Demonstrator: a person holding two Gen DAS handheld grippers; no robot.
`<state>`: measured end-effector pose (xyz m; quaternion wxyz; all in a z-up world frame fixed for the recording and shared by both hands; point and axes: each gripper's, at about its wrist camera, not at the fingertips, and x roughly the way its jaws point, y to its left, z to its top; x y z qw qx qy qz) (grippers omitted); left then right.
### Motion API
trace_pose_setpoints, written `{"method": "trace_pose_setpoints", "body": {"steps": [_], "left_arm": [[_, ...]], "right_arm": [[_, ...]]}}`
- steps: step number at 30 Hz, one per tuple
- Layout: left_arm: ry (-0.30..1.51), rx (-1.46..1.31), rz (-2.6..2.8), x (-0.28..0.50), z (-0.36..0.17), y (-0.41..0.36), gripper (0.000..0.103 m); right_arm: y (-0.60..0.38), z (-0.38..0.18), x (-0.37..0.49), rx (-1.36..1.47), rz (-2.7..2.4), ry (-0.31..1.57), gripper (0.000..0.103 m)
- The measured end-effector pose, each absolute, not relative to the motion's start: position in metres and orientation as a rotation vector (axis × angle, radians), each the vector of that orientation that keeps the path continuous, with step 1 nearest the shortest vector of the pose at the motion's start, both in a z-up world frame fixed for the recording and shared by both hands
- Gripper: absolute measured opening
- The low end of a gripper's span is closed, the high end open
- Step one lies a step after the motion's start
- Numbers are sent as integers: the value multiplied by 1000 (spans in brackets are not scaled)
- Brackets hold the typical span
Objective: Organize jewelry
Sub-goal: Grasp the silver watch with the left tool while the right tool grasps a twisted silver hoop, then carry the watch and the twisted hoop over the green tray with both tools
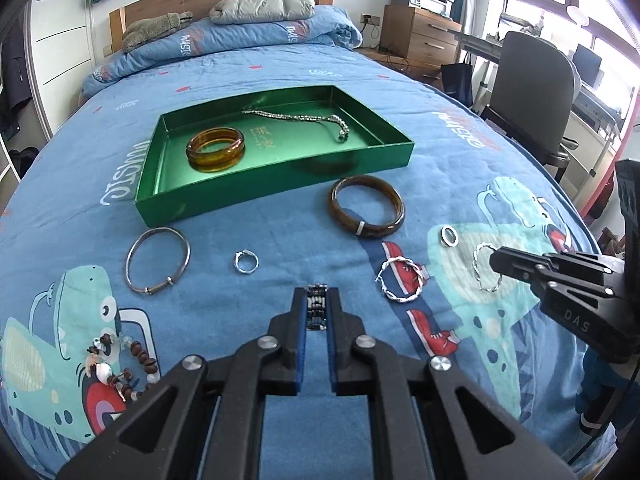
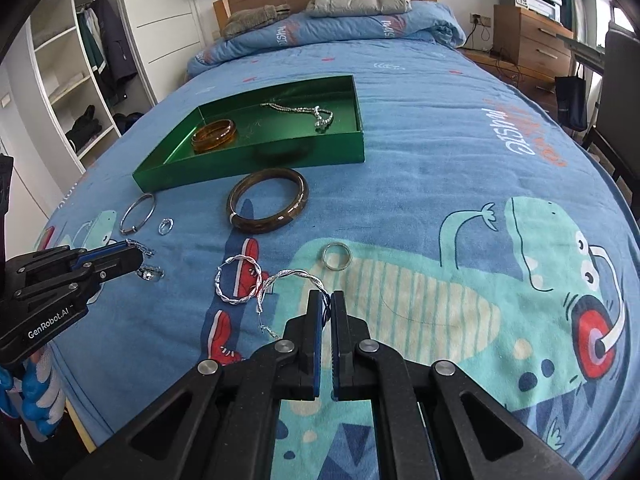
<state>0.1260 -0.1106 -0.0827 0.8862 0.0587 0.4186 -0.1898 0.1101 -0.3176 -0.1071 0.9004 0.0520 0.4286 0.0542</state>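
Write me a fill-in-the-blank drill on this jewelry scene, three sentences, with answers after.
1. The amber bangle lies inside the ____ tray.
2. The left tongs are shut on a beaded ____.
3. The dark brown bangle lies on the bedspread, ____ the tray.

Missing words: green; bracelet; outside

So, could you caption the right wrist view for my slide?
Right gripper pinches a twisted silver hoop on the bed, green tray beyond.
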Motion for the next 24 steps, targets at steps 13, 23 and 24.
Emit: {"method": "trace_pose_setpoints", "body": {"steps": [13,23,24], "left_arm": [[771,66,-368,90,-29,-78,8],[667,42,-338,90,28,-48,8],[659,39,-335,91,33,-46,8]], "right_arm": [[-308,-55,67,106,112,774,4],[-299,-16,53,91,115,682,4],[-299,-11,54,89,117,673,4]]}}
